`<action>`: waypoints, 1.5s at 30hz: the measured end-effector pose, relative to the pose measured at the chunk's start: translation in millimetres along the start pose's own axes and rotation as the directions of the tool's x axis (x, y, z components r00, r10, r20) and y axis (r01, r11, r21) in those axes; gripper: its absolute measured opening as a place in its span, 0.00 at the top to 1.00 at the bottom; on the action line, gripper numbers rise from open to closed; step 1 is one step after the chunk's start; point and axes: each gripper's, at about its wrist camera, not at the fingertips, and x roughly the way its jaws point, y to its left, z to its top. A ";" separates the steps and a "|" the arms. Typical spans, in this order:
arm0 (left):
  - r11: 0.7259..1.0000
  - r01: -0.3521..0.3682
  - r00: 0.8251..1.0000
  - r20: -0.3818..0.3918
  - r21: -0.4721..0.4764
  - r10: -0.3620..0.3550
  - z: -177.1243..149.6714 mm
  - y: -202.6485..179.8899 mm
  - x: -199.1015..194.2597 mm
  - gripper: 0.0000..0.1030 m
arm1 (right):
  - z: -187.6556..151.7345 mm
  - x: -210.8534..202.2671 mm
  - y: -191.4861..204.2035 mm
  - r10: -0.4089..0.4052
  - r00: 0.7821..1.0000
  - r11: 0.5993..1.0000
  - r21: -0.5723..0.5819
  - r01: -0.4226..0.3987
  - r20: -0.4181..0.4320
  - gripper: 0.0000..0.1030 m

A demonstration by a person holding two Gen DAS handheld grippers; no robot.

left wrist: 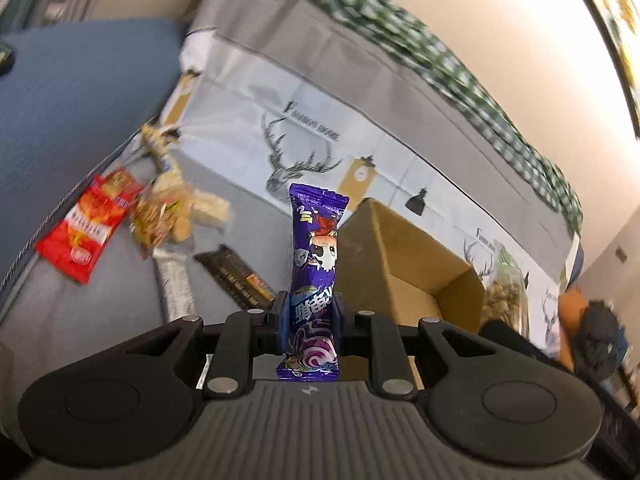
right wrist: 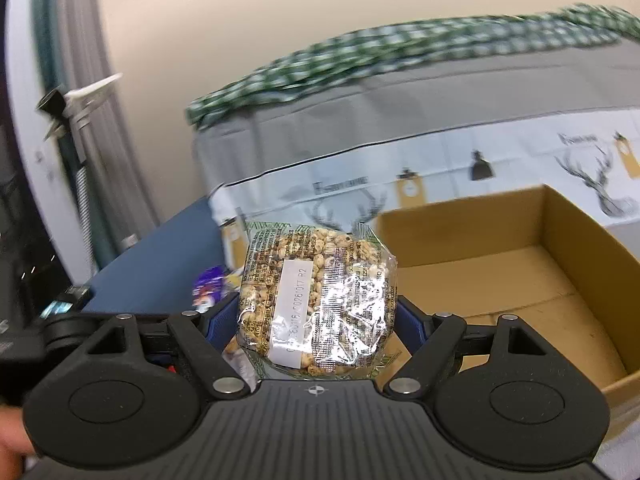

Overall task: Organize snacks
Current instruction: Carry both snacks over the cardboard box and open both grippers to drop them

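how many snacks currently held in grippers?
2. A purple candy packet is clamped upright in the left gripper; a clear puffed-grain cake pack is gripped in the right gripper.

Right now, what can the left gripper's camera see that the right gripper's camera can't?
Only the left wrist view shows loose snacks lying on the grey surface: a red packet, a dark bar, and the left gripper pinching a purple candy wrapper. Only the right wrist view shows the right gripper holding a clear puffed-grain pack and the box's bare floor. Both show the cardboard box and the deer-print cloth.
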 end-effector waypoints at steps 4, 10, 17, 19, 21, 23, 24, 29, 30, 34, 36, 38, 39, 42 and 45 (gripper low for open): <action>0.996 0.027 0.999 0.023 0.088 -0.029 -0.1 -24.9 -1.6 0.78 | 9.3 -0.8 -21.1 -0.052 0.998 0.997 0.059 0.051 0.020 0.22; 0.986 0.115 0.993 -0.007 0.118 -0.115 16.5 -65.4 10.3 0.78 | 22.7 -7.2 -52.7 -0.136 0.989 0.984 0.127 0.128 0.052 0.22; 0.952 0.240 0.970 -0.002 0.191 -0.244 31.0 -123.0 41.7 0.78 | 32.7 -19.4 -79.6 -0.248 0.964 0.957 0.180 0.228 0.095 0.22; 0.937 0.267 0.963 -0.018 0.226 -0.270 21.4 -128.2 49.1 0.78 | 33.6 -22.1 -84.9 -0.276 0.956 0.950 0.182 0.255 0.097 0.22; 0.930 0.278 0.960 -0.058 0.241 -0.272 7.1 -126.1 59.7 0.78 | 33.5 -23.8 -89.9 -0.293 0.952 0.945 0.183 0.273 0.093 0.22; 0.934 0.257 0.966 -0.106 0.249 -0.238 -3.4 -124.7 72.5 0.78 | 32.8 -25.1 -94.2 -0.308 0.947 0.941 0.175 0.290 0.088 0.22; 0.934 0.243 0.969 -0.116 0.261 -0.220 -6.2 -125.4 77.5 0.78 | 32.5 -26.1 -95.8 -0.316 0.945 0.939 0.169 0.299 0.087 0.22; 0.932 0.233 0.972 -0.100 0.278 -0.214 -4.9 -127.8 91.1 0.78 | 32.7 -24.7 -105.5 -0.351 0.934 0.926 0.174 0.335 0.071 0.22; 0.933 0.234 0.971 -0.103 0.273 -0.214 -4.3 -127.8 94.4 0.78 | 33.4 -24.1 -107.1 -0.358 0.931 0.922 0.185 0.341 0.067 0.22; 0.939 0.250 0.966 -0.127 0.236 -0.225 -3.3 -126.1 101.3 0.78 | 33.3 -19.9 -112.2 -0.384 0.922 0.905 0.219 0.364 0.056 0.22; 0.939 0.255 0.964 -0.131 0.229 -0.230 -3.6 -126.4 102.6 0.78 | 32.5 -17.1 -110.5 -0.384 0.922 0.906 0.213 0.366 0.052 0.22; 0.938 0.265 0.962 -0.130 0.224 -0.241 -1.3 -127.8 103.0 0.78 | 32.5 -13.3 -105.9 -0.387 0.920 0.908 0.193 0.371 0.054 0.22; 0.937 0.269 0.961 -0.129 0.222 -0.245 -0.6 -128.0 103.2 0.78 | 32.9 -12.4 -104.8 -0.388 0.920 0.909 0.189 0.372 0.054 0.22; 0.935 0.282 0.957 -0.128 0.214 -0.259 0.9 -128.9 104.0 0.78 | 32.6 -8.0 -100.9 -0.402 0.914 0.905 0.171 0.389 0.054 0.22; 0.935 0.287 0.955 -0.136 0.206 -0.264 0.0 -129.7 105.1 0.78 | 32.9 -6.6 -100.4 -0.415 0.908 0.900 0.173 0.400 0.057 0.22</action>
